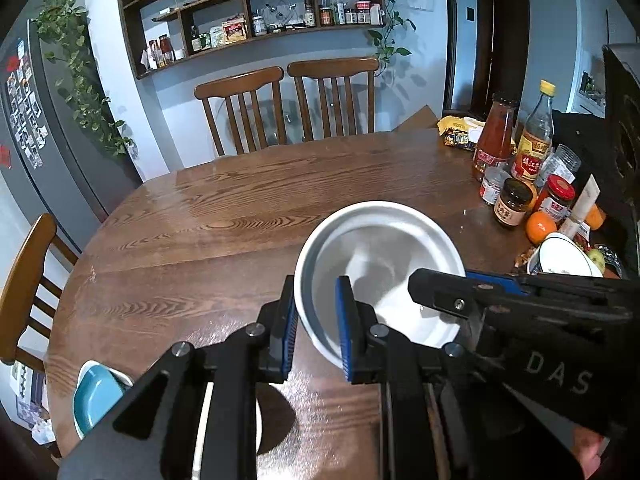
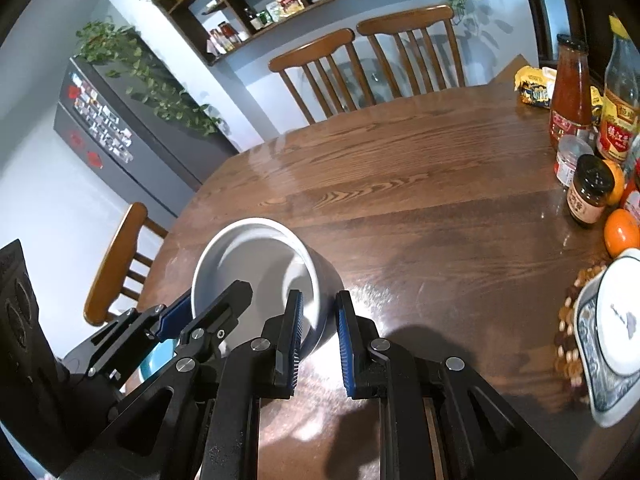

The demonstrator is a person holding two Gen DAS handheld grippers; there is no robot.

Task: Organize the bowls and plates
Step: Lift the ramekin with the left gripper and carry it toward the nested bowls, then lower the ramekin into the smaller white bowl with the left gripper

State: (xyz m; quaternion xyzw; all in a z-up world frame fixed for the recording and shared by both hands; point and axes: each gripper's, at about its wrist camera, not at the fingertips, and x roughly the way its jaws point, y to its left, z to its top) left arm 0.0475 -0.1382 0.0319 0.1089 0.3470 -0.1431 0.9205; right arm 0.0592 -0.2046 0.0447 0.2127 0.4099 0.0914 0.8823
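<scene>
Both the left gripper (image 1: pixel 318 328) and right gripper (image 2: pixel 318 336) clamp the white bowl (image 1: pixel 380 272), lifted off the table (image 1: pixel 224 216); next, seating it squarely on the near-left blue bowl (image 1: pixel 96 400).

The left gripper (image 1: pixel 318 330) is matte black, with blue ribbed pads on its fingers (image 1: pixel 345 328) and round silver screws at the joints. The right gripper (image 2: pixel 318 340) matches it, its housing lettered "DAS" in grey.

A bowl (image 1: pixel 380 276) hangs above the desk (image 1: pixel 240 216), its rim pinched between the left tongs (image 1: pixel 318 320) on its left and the right tongs (image 2: pixel 318 332) on its right. Jars and bottles (image 1: pixel 516 168) crowd the desk's right edge; two chairs (image 1: pixel 288 104) stand behind.
</scene>
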